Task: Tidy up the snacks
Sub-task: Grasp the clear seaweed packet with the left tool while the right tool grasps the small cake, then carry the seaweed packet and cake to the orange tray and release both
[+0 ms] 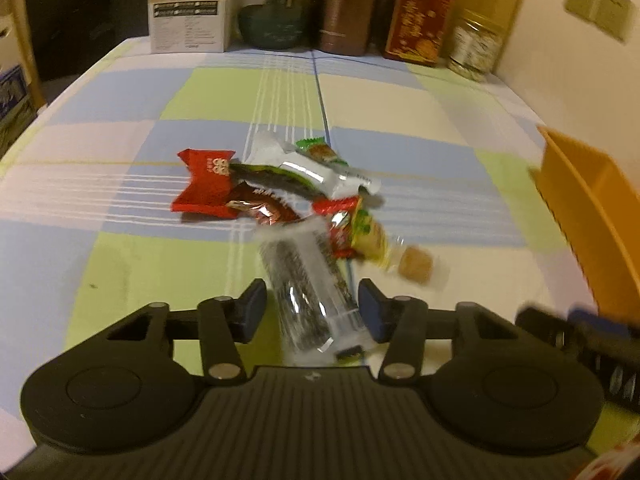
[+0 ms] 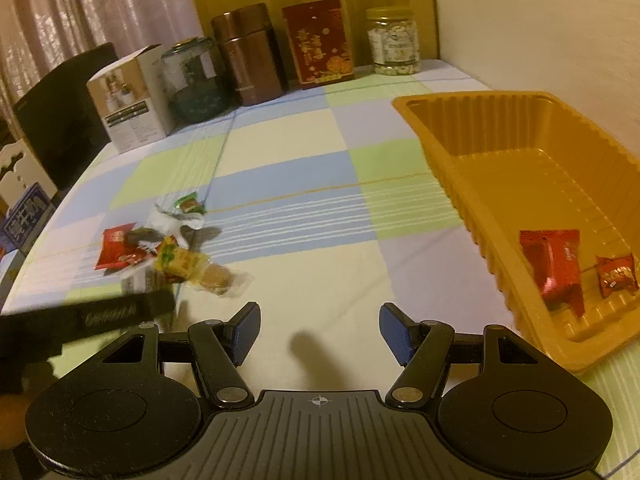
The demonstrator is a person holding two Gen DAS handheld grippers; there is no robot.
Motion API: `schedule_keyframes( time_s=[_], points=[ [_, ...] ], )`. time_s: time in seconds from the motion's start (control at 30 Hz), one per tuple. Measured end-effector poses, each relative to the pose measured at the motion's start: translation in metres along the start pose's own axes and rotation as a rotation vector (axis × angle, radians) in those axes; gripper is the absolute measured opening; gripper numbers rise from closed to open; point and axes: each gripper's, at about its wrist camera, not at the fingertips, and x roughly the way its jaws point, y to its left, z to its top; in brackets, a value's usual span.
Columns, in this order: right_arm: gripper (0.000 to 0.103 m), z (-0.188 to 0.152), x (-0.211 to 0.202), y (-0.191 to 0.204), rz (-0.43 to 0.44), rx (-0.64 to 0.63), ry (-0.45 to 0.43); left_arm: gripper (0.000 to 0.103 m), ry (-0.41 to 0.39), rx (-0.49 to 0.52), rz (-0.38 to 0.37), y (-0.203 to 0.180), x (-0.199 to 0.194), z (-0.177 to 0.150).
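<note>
The left gripper (image 1: 312,312) is straddling a clear-wrapped dark snack bar (image 1: 308,284) at lower centre of the left wrist view; its blue pads (image 1: 254,310) are sitting just off the wrapper on either side, so the jaws are standing apart with the bar between them, probably lining up a pick. The right gripper (image 2: 320,334) is hanging empty, jaws apart, over bare tablecloth (image 2: 320,264), likely waiting beside the orange tray (image 2: 472,168) at right. That tray is holding two red-wrapped snacks (image 2: 554,266). Mid-frame left, the loose pile (image 1: 280,192) is holding roughly seven packets, overlapping too much for a sure count
</note>
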Motion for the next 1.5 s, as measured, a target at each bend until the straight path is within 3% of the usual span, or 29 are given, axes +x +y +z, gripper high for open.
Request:
schedule_keyframes(
  time_s=[0.07,0.2,0.4,0.5,0.67,0.73,0.83,1.0,1.1,1.5],
  points=[
    [0.067,0.001,0.002,0.005,0.018,-0.024,-0.001,0.04,0.008,0.028,-0.019,0.009,-0.006,-0.004],
    [0.066,0.007,0.009,0.019,0.067,-0.101,-0.01,0.04,0.012,0.079,-0.042,0.029,-0.015,-0.01],
    [0.066,0.022,0.035,0.048,0.157,-0.356,-0.018,0.04,0.001,0.092,-0.067,0.049,-0.018,-0.01],
    [0.05,0.023,0.053,0.057,0.183,-0.474,0.01,0.042,0.001,0.095,-0.079,0.052,-0.018,-0.009],
    [0.043,0.018,0.074,0.064,0.214,-0.586,0.043,0.047,-0.014,0.104,-0.077,0.052,-0.016,-0.009],
    [0.032,0.015,0.078,0.066,0.227,-0.612,0.048,0.048,-0.021,0.117,-0.072,0.051,-0.015,-0.009],
    [0.024,0.013,0.076,0.064,0.237,-0.593,0.06,0.048,-0.027,0.143,-0.068,0.048,-0.013,-0.009],
    [0.023,0.012,0.069,0.062,0.245,-0.481,0.093,0.047,-0.022,0.189,-0.057,0.039,-0.01,-0.008],
    [0.023,0.009,0.058,0.059,0.237,-0.392,0.105,0.038,-0.025,0.233,-0.025,0.033,-0.01,-0.011],
    [0.022,-0.011,0.005,0.04,0.149,-0.125,0.102,0.035,0.0,0.15,-0.017,0.037,-0.052,-0.027]
  ],
)
